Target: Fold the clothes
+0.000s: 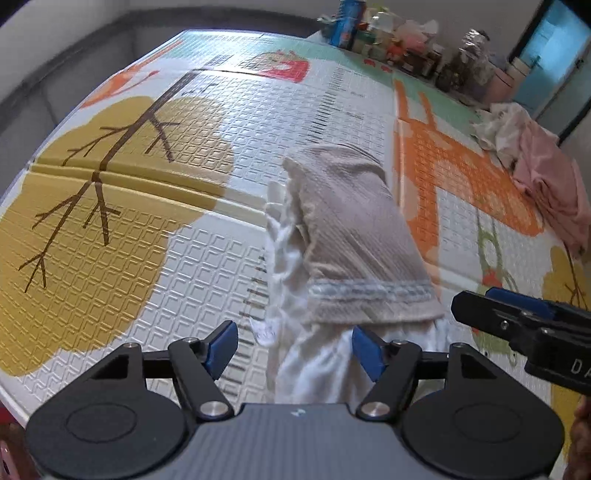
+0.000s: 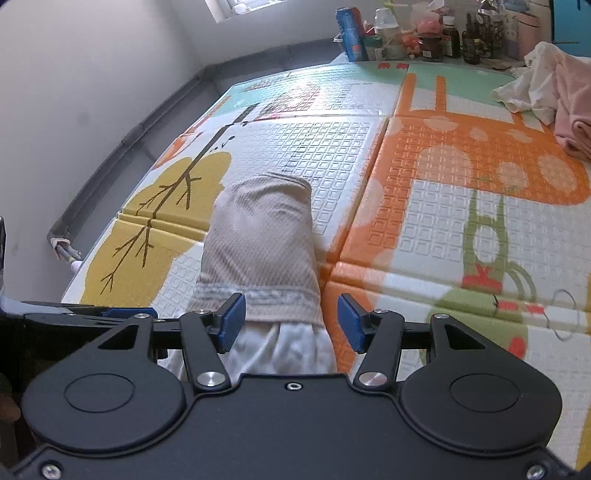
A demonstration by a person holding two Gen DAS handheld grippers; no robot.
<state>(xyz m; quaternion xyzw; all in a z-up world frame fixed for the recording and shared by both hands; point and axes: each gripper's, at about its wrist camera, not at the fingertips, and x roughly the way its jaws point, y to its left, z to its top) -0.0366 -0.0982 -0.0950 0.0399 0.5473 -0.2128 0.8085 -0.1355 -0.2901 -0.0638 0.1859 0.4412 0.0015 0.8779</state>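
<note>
Now folded beige garment on play mat — both hand-held grippers agape.

1. Play mat: embossed square texture, printed with a yellow tree and an orange giraffe; fold seams cross it.
2. Blue can: upright at the mat's far edge.
3. Bottles and jars: clustered beside the can.
4. Grey baseboard: runs along the white wall.
5. Loose thread: lies on the mat, right side.
</note>
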